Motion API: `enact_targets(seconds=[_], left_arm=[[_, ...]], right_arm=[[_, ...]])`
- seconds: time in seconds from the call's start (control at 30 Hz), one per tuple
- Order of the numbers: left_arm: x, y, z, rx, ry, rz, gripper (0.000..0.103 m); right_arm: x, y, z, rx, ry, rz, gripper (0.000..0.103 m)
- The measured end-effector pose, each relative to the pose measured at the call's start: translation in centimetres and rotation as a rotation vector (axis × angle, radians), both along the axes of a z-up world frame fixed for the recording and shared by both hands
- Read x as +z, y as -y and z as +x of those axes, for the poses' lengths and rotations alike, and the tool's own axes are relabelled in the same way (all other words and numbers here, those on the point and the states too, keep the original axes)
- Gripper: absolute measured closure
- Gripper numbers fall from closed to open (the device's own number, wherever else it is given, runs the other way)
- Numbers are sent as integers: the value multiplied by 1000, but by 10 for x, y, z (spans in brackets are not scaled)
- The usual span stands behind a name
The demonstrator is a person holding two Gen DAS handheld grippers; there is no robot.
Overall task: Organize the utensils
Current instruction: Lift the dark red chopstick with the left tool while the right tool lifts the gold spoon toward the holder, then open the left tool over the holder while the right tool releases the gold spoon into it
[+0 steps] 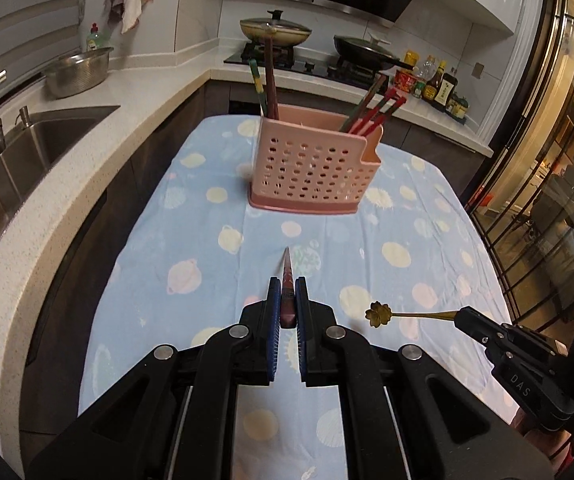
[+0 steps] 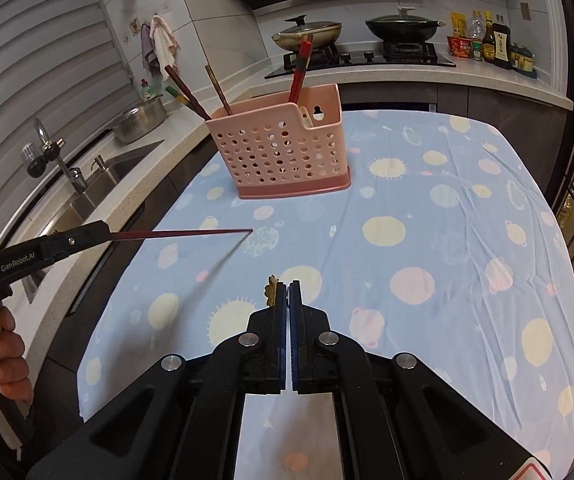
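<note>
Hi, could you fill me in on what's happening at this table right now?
A person is sorting utensils with a handheld tool in each hand. The left tool is shut on a dark red chopstick, and the right tool is shut on a small gold spoon with a flower-shaped end. Both hover above the blue patterned tablecloth, short of the pink perforated utensil holder, which already holds several chopsticks.
</note>
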State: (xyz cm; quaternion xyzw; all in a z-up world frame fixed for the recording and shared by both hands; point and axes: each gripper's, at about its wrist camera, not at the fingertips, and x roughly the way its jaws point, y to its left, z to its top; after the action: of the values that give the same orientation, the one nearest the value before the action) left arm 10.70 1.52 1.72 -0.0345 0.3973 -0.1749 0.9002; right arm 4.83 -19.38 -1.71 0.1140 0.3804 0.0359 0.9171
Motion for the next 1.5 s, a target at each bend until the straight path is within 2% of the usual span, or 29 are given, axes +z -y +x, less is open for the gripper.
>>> enact_targets(seconds=[0.33,0.63,0.9,1.07,1.23,1.5], left_arm=[[50,8,26,0,120,0,96],[101,27,48,-23,238,-18,96],[154,40,78,4,370,-52,96],[181,46,109,21,433,-61,96],[184,52,140,45,442,-40,96],[145,53,167,51,342,-9,96]], right_arm=[[35,6,26,-2,78,-2,101],[80,14,59,-27,175,-30,101],[109,15,101,-45,247,-69,101],[115,15,138,-52,239,-69,101],[108,7,166,-46,205,-88,101],[89,-6,193,-30,144,-116,101]])
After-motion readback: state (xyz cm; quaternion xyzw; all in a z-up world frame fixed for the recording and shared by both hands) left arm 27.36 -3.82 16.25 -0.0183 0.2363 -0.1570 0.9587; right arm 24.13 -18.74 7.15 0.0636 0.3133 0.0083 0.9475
